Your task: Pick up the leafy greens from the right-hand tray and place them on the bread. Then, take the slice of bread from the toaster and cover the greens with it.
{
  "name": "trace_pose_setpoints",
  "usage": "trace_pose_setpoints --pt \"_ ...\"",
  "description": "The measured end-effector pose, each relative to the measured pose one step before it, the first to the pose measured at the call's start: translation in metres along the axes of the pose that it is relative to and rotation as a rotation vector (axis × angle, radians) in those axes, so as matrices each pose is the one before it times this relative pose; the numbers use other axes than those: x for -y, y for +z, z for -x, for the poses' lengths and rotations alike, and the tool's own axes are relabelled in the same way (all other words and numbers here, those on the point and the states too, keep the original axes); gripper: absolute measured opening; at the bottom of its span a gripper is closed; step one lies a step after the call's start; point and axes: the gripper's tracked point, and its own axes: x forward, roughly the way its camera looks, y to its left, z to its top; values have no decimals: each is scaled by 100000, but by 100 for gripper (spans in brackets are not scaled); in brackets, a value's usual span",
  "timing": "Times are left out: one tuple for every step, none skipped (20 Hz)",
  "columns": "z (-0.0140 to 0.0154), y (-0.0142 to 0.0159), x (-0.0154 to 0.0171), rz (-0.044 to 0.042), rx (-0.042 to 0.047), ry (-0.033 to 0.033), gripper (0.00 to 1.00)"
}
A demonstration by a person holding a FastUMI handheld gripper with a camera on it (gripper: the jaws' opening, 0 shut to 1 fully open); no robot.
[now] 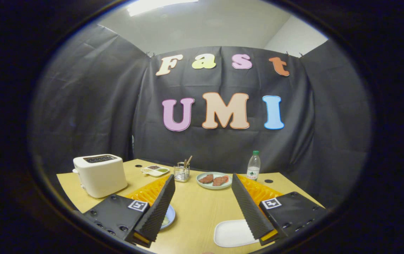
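above a pale wooden tabletop [198,211] in a black-draped booth, the tongs [203,208] hang wide open with nothing between their fingers [158,208]. a white rectangular tray [232,233] lies just inside the right finger, partly hidden by it; whether leafy greens sit on it cannot be told. a bluish plate [168,216] peeks out beside the left finger, something pale on it. beyond the left finger stands a cream toaster [100,174], its slots dark on top, no bread visible from here. ahead between the fingers, a green plate [214,180] carries two reddish-brown pieces, with a wire holder of sticks [182,171] and a small divided dish [155,170] to its left. a clear bottle with a green cap [253,165] stands upright beyond the right finger.
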Motion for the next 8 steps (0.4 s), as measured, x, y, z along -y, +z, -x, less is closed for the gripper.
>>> trace_pose_setpoints --pt "507 208 352 -1042 873 -703 100" --pt "494 117 256 -1864 578 -799 100" --pt "528 -68 368 -2176 496 -754 100" --pt "437 -68 337 -1626 468 -529 100" --pt "196 -223 603 -925 104 -752 100" --pt "256 -355 605 -72 -444 -908 100" --pt "125 -398 576 -324 -490 -985 100" --pt "182 -346 487 99 -518 -881 100"
